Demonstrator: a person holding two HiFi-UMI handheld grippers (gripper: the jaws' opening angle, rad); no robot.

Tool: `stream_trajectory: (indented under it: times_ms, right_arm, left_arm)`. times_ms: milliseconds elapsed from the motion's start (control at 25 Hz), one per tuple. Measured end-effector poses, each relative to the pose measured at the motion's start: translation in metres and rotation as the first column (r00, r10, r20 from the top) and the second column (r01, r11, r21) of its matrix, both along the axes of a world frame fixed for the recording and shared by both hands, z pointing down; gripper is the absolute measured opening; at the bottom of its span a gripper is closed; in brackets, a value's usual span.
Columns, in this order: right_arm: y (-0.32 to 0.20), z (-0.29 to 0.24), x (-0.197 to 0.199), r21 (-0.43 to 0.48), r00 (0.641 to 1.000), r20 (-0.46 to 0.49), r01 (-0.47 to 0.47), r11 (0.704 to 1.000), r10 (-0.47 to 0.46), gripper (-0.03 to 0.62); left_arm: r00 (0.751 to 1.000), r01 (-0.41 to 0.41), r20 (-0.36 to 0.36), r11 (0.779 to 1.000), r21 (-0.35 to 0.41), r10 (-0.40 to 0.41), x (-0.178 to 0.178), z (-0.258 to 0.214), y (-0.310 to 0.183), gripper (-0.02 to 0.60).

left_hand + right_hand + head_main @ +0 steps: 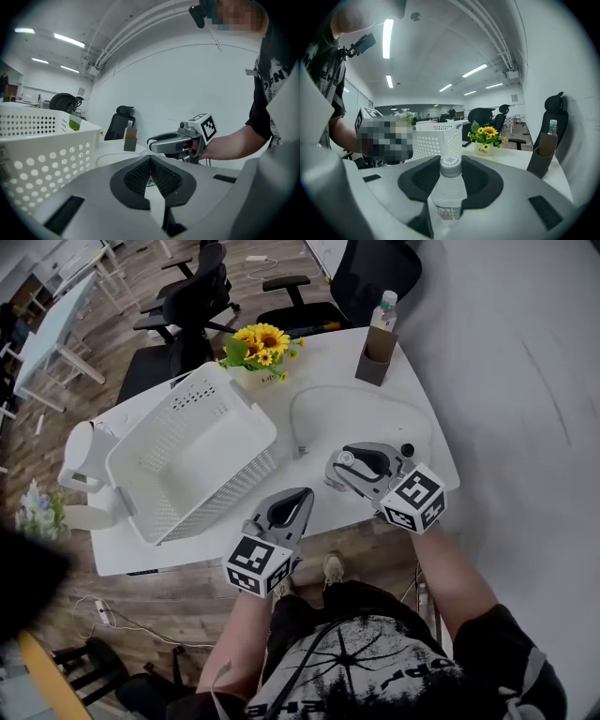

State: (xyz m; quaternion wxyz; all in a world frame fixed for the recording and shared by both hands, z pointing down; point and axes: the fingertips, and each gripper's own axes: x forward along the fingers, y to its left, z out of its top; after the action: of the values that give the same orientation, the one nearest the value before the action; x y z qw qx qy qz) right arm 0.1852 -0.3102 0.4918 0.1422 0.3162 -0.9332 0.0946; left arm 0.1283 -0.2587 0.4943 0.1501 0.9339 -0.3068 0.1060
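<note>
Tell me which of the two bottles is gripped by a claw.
The clear bottle clamped in the right claw. The other bottle stands in the brown cardboard holder at the far corner of the table.

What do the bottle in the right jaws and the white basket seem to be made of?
Bottle: probably clear plastic, glossy; translucent body, white ribbed screw cap.
Basket: probably white moulded plastic, matt; even rows of round holes, thick smooth rim.

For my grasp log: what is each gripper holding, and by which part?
The right gripper holds a clear bottle by its upper part, just below the cap. The left gripper has its jaws together, with nothing clearly held.
</note>
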Motion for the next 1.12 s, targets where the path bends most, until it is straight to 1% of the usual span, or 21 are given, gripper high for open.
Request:
stream_trajectory:
  times_ms: [160, 360, 560, 800, 920, 1120]
  right_arm:
    - [0.004, 0.001, -0.003, 0.028, 0.999, 0.004, 0.038, 0.999, -0.039, 0.153]
    - [0.008, 0.001, -0.003, 0.041, 0.999, 0.022, 0.042, 0.998, -0.043, 0.153]
    - [0.008, 0.001, -0.002, 0.050, 0.999, 0.033, 0.025, 0.998, -0.027, 0.155]
    - [0.007, 0.002, -0.002, 0.038, 0.999, 0.031, 0.005, 0.999, -0.006, 0.155]
    - [0.007, 0.003, -0.002, 0.038, 1.000, 0.015, -0.004, 0.999, 0.004, 0.155]
    - [0.010, -0.003, 0.002, 0.072, 0.999, -0.017, -0.033, 0.997, 0.034, 0.155]
  left_arm:
    - [1.000, 0.005, 0.006, 1.000, -0.010, -0.005, 0.005, 0.006, 0.000, 0.008]
    - [1.000, 0.003, 0.007, 1.000, -0.019, -0.003, 0.008, 0.009, 0.000, 0.008]
    - [1.000, -0.006, 0.006, 1.000, -0.016, 0.006, 0.013, 0.007, 0.000, 0.008]
    - [1.000, -0.015, 0.007, 1.000, -0.016, 0.015, 0.014, 0.007, 0.002, 0.008]
    - [1.000, -0.018, 0.009, 1.000, -0.017, 0.018, 0.013, 0.007, 0.002, 0.008]
    - [1.000, -0.020, 0.008, 1.000, -0.002, 0.020, 0.010, 0.001, 0.002, 0.008]
